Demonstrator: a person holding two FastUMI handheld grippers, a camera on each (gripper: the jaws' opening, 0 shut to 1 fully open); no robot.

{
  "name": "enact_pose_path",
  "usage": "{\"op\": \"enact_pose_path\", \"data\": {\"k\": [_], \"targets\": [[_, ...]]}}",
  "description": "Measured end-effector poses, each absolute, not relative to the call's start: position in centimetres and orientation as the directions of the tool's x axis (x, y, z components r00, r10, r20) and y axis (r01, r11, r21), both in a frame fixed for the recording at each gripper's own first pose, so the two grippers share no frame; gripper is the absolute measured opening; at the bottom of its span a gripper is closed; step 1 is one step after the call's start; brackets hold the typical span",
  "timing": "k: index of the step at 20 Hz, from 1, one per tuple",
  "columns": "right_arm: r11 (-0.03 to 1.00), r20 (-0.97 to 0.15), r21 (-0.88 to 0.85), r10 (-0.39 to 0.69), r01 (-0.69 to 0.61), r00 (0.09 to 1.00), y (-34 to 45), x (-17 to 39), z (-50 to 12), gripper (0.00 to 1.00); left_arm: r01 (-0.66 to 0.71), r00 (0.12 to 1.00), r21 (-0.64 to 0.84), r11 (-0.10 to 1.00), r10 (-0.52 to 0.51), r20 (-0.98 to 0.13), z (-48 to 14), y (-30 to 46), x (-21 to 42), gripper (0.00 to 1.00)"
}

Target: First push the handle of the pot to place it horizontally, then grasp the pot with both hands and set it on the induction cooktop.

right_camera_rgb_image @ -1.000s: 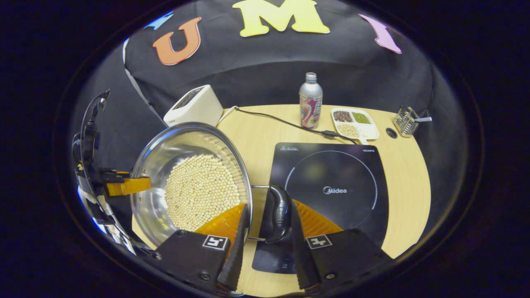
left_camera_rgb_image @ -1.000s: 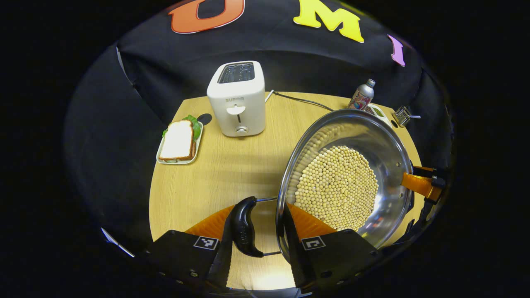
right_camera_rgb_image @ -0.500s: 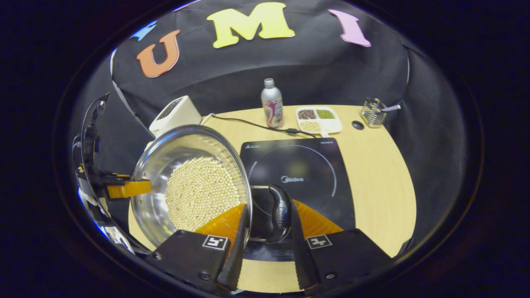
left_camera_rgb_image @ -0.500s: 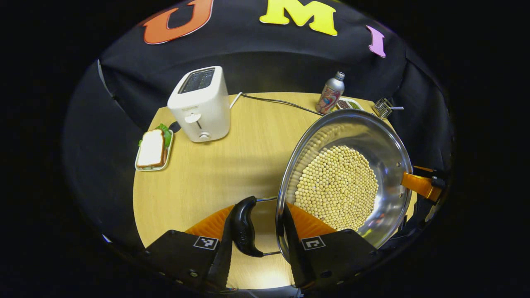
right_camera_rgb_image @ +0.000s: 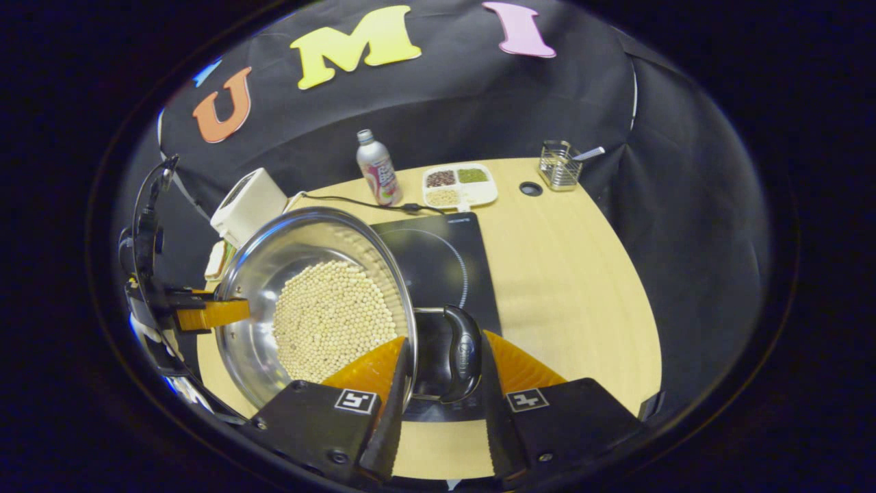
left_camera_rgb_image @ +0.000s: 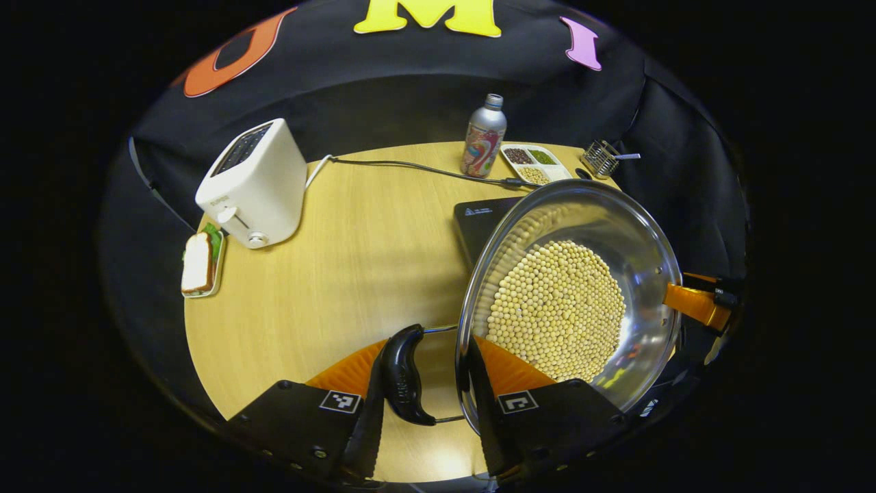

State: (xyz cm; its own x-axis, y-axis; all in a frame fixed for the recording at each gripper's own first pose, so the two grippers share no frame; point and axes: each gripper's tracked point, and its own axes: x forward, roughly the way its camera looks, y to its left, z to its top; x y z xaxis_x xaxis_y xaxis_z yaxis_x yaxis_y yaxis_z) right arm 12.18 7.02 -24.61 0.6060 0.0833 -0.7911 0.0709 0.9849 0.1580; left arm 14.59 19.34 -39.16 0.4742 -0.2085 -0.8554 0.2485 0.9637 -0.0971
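Both tools clamp the pot (right_camera_rgb_image: 315, 301) handles, pot partly over the cooktop (right_camera_rgb_image: 448, 263); bare table (right_camera_rgb_image: 582, 287) beyond.

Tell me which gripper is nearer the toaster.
Left. The left gripper holds the pot on the toaster side; the right gripper holds its far handle, across the pot.

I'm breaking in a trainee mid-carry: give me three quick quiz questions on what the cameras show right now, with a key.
1. True or false: the pot holds pale round beans.
2. Which stands nearest the bottle? A) toaster B) divided snack tray C) sandwich plate
3. What does the right gripper grip?

Key: 1 true. 2 B. 3 The pot's black side handle, one finger inside the rim, one outside the handle; the left gripper grips the opposite handle likewise, over the cooktop.
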Motion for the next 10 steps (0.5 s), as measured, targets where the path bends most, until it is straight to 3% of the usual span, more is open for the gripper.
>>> {"op": "enact_pose_path", "data": {"k": [2,3,4,5,7,8,10], "targets": [[0.985,-0.793,0.155,0.082,0.07,0.604,5.2,12.7,-25.0,0.53,0.248,0.473,-0.097,0.964,-0.207,-0.857,-38.7,19.8,14.7,0.58],[0.986,-0.791,0.152,0.083,0.064,0.606,4.5,13.0,-24.9,0.53,0.242,0.472,-0.097,0.965,-0.204,-0.858,-38.5,19.8,14.7,0.67],[0.988,-0.792,0.147,0.084,0.055,0.605,3.8,13.4,-25.0,0.53,0.235,0.474,-0.099,0.967,-0.203,-0.857,-38.3,19.9,14.7,0.67],[0.989,-0.792,0.141,0.086,0.043,0.605,3.3,14.0,-25.1,0.53,0.227,0.472,-0.099,0.969,-0.198,-0.859,-38.6,20.0,14.2,0.58],[0.991,-0.792,0.134,0.095,0.02,0.603,2.6,15.4,-25.3,0.53,0.207,0.473,-0.103,0.973,-0.192,-0.86,-38.7,20.1,13.9,0.58],[0.991,-0.793,0.13,0.098,0.01,0.602,2.3,16.0,-25.4,0.52,0.197,0.473,-0.105,0.975,-0.188,-0.861,-38.9,20.1,13.7,0.64],[0.992,-0.794,0.129,0.103,0.001,0.599,2.0,17.1,-25.9,0.53,0.177,0.472,-0.103,0.979,-0.176,-0.864,-39.1,20.2,13.5,0.58]]}}
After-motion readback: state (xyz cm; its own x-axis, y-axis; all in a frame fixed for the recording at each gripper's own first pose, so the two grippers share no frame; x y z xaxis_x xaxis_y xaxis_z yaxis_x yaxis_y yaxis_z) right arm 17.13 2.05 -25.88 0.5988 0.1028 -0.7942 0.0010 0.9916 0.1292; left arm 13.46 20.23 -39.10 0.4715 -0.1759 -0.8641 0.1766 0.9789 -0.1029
